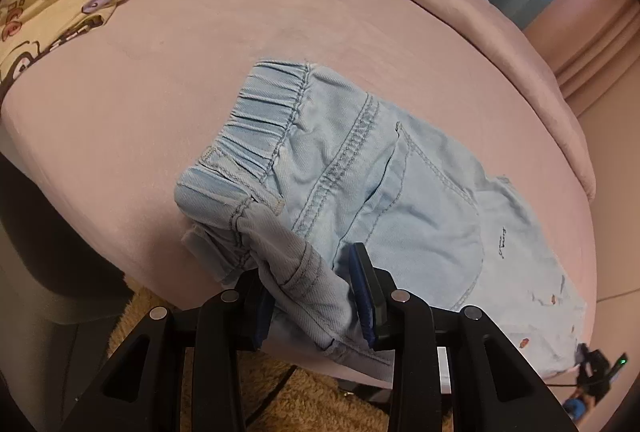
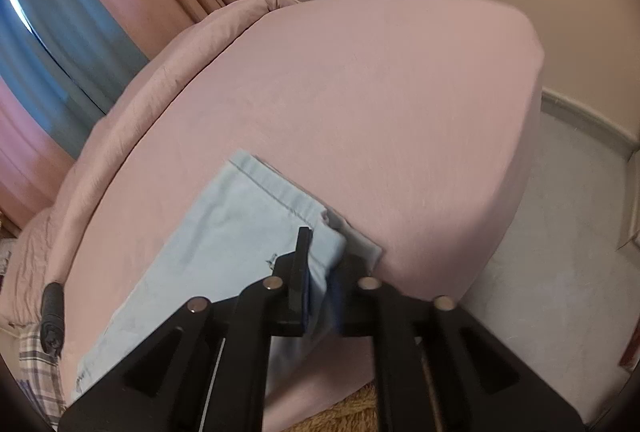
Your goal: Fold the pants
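The pale denim pants (image 1: 400, 191) lie on the pink bed (image 1: 200, 71), their small pocket script unreadable. The left tool (image 1: 316, 296) stands part open around the waistband fold. The right tool (image 2: 324, 272) stands slightly open around a leg edge.

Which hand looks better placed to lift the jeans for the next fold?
Probably the left. Its tool straddles a thick bunch of the jeans by the waistband; the right tool holds only a thin edge at the hem.
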`<state>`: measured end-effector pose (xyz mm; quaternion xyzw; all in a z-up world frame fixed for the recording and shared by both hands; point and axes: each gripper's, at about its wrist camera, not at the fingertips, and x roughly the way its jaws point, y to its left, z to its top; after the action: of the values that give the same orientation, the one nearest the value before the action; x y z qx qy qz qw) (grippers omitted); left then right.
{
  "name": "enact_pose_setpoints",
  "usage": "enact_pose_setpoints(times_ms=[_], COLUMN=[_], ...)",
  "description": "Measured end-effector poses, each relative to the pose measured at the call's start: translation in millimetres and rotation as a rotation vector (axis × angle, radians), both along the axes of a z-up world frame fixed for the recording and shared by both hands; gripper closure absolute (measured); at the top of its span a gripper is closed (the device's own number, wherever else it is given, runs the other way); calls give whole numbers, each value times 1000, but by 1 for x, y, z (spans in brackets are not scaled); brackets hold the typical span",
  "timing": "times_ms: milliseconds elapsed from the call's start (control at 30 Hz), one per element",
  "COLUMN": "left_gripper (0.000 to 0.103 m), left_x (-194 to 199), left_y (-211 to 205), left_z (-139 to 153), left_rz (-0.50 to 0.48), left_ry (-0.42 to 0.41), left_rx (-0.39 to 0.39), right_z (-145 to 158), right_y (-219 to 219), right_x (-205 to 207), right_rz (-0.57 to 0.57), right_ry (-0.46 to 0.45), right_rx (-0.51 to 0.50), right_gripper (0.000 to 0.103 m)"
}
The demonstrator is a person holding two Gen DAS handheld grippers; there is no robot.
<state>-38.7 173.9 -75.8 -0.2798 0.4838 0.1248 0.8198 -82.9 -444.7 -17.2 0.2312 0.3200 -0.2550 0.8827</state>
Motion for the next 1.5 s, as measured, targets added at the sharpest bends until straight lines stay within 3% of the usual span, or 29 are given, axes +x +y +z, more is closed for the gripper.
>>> enact_pose_setpoints(times_ms=[67,133,200,300,400,567,633,800,900,933,967,1000,1233,1367,1433,1500], left_gripper=[70,69,68,66,59,58,76,77,77,76,76,75,71,68,68,68], left_x=[1,-2,-3,-10,-20,-29,-28,-34,-37,-39,-40,-40,-36,-40,-43,-45], left_y=[-2,-5,-8,-2,12,32,33,33,37,40,42,43,29,26,27,23], left_z=[0,2,6,14,19,14,6,-7,-10,-12,-13,-13,-12,-11,0,19], left_rz=[12,7,-17,-36,23,85,88,89,83,83,82,80,70,79,83,65], left_ry=[4,10,13,-16,-39,-91,-79,-74,-84,-86,-86,-86,-59,-37,-24,-36], left_rx=[4,18,35,24,13,14,34,54,33,21,9,6,126,142,131,169], right_z=[18,30,39,45,38,11,-6,-49,-70,-77,-84,-92,-98,-101,-94,-82], right_y=[19,29,47,89,142,247,293,381,408,418,425,429,427,445,439,421], right_x=[2,-1,7,33,60,105,120,144,151,155,159,161,175,173,171,169], right_rz=[5,38,116,324,521,813,910,1072,1111,1104,1098,1099,1064,1059,1058,1042], right_ry=[-4,-15,-21,-20,17,124,186,301,334,338,336,340,295,277,268,264], right_rx=[-71,-100,-89,-15,49,104,97,44,-28,-102,-175,-214,-207,-285,-263,-165], right_gripper=[57,50,50,49,48,48,48,49,50,55,66,68,70,70,71,72])
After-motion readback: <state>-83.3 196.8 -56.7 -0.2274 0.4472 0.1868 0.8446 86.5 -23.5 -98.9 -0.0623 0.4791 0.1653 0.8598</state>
